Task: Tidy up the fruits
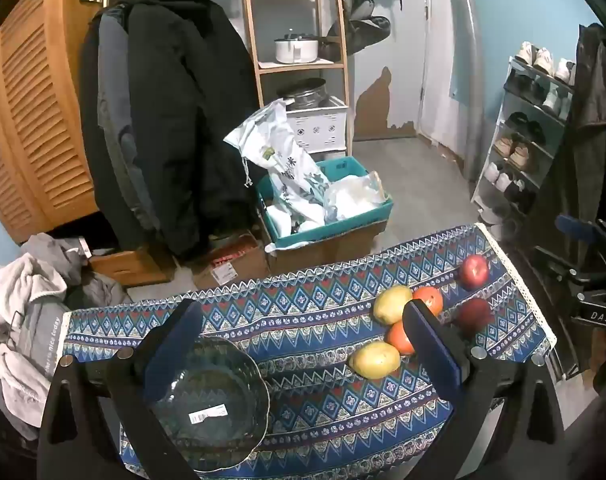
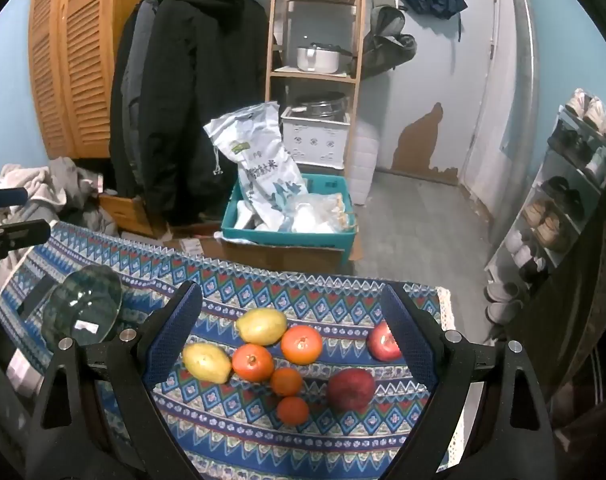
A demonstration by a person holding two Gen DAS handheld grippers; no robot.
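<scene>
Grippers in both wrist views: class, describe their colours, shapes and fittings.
Each gripper, left and right, has a black angular frame with triangular cut-outs and round silver bolts. The fingers are flat slabs faced with blue textured pads.

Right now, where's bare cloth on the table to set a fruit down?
Free: the cloth strip between the glass bowl and the nearest lemon, and the near edge below the small oranges. Crowded: the fruit cluster from the lemons to the red apples.

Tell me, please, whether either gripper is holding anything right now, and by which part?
Nothing is held: the left gripper and right gripper both stand open above the table.
</scene>
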